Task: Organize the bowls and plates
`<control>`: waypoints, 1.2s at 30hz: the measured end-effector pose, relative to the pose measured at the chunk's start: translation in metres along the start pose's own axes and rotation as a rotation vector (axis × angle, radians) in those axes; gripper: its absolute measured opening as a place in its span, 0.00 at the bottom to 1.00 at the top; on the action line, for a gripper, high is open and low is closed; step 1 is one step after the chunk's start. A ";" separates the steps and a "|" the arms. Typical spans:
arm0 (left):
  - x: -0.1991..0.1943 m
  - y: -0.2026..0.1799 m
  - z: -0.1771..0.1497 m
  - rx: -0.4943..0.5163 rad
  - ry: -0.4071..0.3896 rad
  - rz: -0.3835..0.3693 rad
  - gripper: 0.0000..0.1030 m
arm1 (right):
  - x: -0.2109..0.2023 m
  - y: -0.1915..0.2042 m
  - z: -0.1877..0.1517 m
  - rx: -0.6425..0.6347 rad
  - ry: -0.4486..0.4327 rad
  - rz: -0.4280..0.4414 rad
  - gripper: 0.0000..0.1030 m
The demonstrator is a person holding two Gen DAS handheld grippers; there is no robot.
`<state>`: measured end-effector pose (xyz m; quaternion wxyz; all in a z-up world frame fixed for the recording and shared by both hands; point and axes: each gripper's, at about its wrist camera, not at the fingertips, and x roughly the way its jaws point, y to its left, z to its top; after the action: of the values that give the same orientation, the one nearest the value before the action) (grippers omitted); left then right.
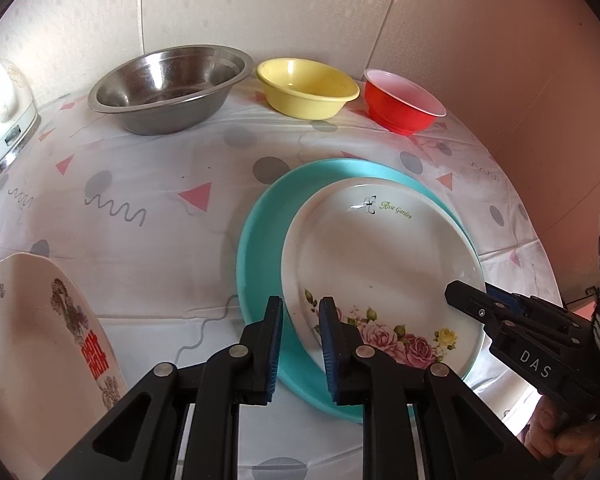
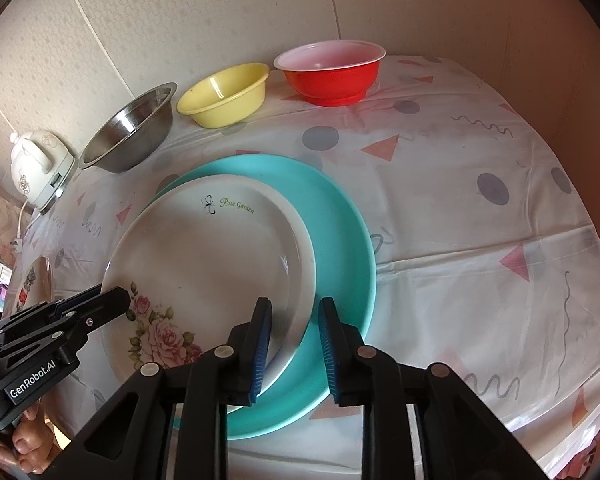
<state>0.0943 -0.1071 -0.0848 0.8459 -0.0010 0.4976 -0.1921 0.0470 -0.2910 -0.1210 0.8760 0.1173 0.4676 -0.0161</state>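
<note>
Resting inside the round turquoise plastic plate (image 1: 260, 240), the white ceramic plate with pink roses (image 1: 380, 264) lay between both tools. The left gripper (image 1: 300, 316) straddled its left rim, jaws slightly parted and unclenched; the right gripper (image 2: 295, 316) likewise straddled its right rim without pressing. Behind stood a stainless steel bowl (image 1: 168, 88), a yellow plastic bowl (image 1: 306, 88) and a red bowl with white interior (image 1: 404, 102), all empty. Another patterned plate (image 1: 40, 340) lay at left.

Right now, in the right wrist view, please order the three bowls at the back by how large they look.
1. red bowl
2. steel bowl, seen partly side-on, so close to the red one
3. yellow bowl

They stand at different distances from the camera, so true sizes stay unsure.
</note>
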 end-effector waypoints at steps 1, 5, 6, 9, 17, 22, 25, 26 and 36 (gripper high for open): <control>-0.002 0.000 0.000 0.002 -0.008 0.006 0.19 | -0.001 0.001 -0.001 -0.003 -0.001 -0.007 0.27; -0.013 0.003 -0.003 -0.001 -0.031 0.006 0.19 | -0.005 -0.001 -0.002 0.019 -0.010 -0.025 0.29; -0.015 0.003 -0.004 0.001 -0.038 0.006 0.19 | -0.008 -0.002 -0.002 0.022 -0.019 -0.027 0.29; -0.026 0.004 -0.006 0.010 -0.061 0.005 0.19 | -0.018 -0.002 -0.001 0.023 -0.061 -0.041 0.30; -0.055 0.020 -0.014 0.000 -0.101 -0.019 0.19 | -0.038 0.019 0.005 -0.021 -0.117 0.065 0.31; -0.074 0.051 -0.023 -0.065 -0.122 -0.018 0.20 | -0.045 0.049 0.006 -0.101 -0.112 0.258 0.33; -0.089 0.075 -0.029 -0.113 -0.148 -0.010 0.20 | -0.041 0.073 0.002 -0.157 -0.074 0.361 0.34; -0.094 0.084 -0.031 -0.127 -0.159 -0.007 0.20 | -0.039 0.081 0.001 -0.169 -0.060 0.389 0.34; -0.138 0.169 -0.057 -0.293 -0.239 0.082 0.27 | -0.004 0.144 -0.012 -0.251 0.108 0.583 0.34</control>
<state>0.0413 0.1051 -0.0303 0.8968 -0.1267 0.4160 -0.0813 0.0550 -0.1489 -0.0970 0.8254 0.1379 0.4583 0.2994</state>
